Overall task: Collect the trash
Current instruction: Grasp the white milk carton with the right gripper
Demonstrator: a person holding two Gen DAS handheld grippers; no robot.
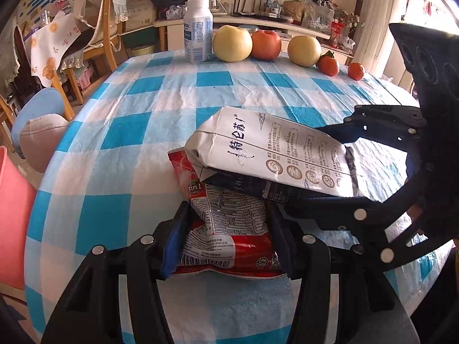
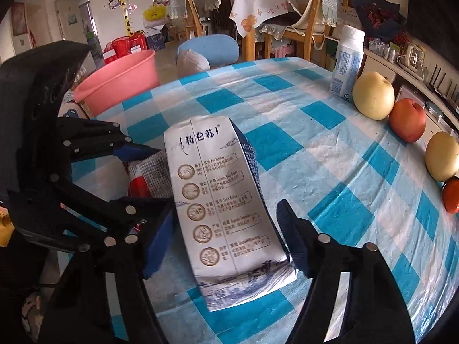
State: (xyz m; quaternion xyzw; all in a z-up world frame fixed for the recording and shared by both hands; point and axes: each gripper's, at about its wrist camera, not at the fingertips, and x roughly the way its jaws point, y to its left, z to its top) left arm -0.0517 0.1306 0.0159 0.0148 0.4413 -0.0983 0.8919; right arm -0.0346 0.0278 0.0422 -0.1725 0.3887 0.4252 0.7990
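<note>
Left gripper point(image 1: 226, 229) pinches the red snack wrapper point(image 1: 229, 229) near the table's point(image 1: 143, 114) front edge. Right gripper point(image 2: 226, 229) clamps the white milk carton point(image 2: 221, 200), which overlaps the wrapper. At the far edge: bottle point(image 1: 198, 31), pears point(image 1: 232, 43), apple point(image 1: 266, 44), tangerines point(image 1: 328, 64). Pink basin point(image 2: 117, 77) left.

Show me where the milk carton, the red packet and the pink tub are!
milk carton point(image 2: 221, 200): right wrist view, printed white face.
red packet point(image 1: 229, 229): left wrist view, crumpled label side.
pink tub point(image 2: 120, 77): right wrist view, outer wall.
</note>
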